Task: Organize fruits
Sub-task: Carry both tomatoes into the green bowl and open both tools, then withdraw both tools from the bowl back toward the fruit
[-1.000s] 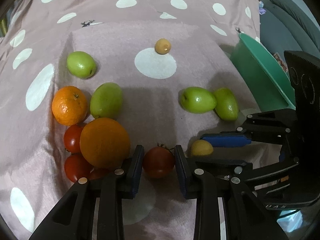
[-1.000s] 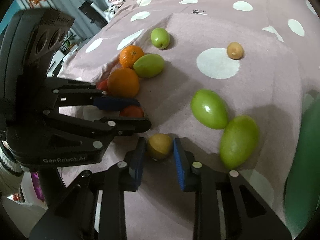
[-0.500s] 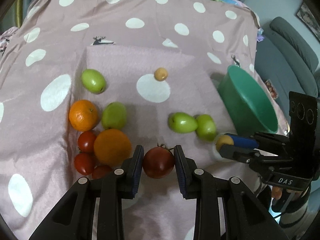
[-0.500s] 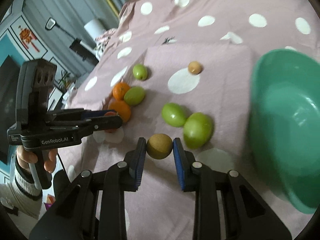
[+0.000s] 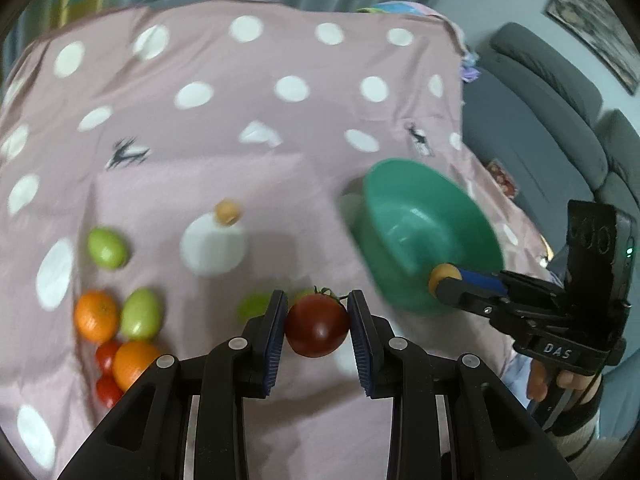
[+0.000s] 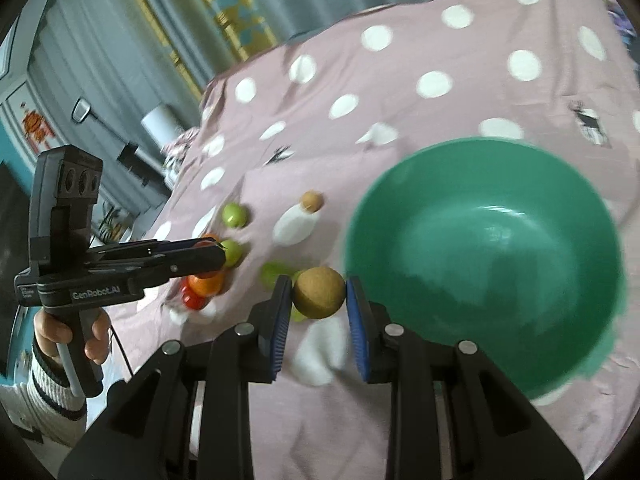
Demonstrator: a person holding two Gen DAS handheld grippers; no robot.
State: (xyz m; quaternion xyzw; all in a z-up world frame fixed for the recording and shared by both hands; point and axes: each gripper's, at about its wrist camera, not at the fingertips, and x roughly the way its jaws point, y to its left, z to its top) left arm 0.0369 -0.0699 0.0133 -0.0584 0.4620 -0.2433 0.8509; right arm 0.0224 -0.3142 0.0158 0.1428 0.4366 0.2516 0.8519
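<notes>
Pink spotted cloth [image 5: 304, 128] covers the surface in front of me, with grey curtains behind. My left tongs [image 5: 317, 330] are clamped on a red tomato [image 5: 317, 330], lifted above the cloth. My right tongs [image 6: 319, 300] grip a small brown fruit [image 6: 319, 298] just left of the green bowl [image 6: 480, 264]. Oranges [image 5: 96, 314], green fruits [image 5: 107, 248] and tomatoes [image 5: 107, 356] lie at the near left.

A bed [image 5: 224, 128] under a pink white-dotted cover carries the fruit. The green bowl [image 5: 404, 216] sits at three o'clock. A small tan fruit [image 5: 227, 212] lies at centre. At eight o'clock, touching or nearly so, cluster two oranges [image 5: 96, 314], green fruits [image 5: 107, 248] and tomatoes [image 5: 107, 356].
</notes>
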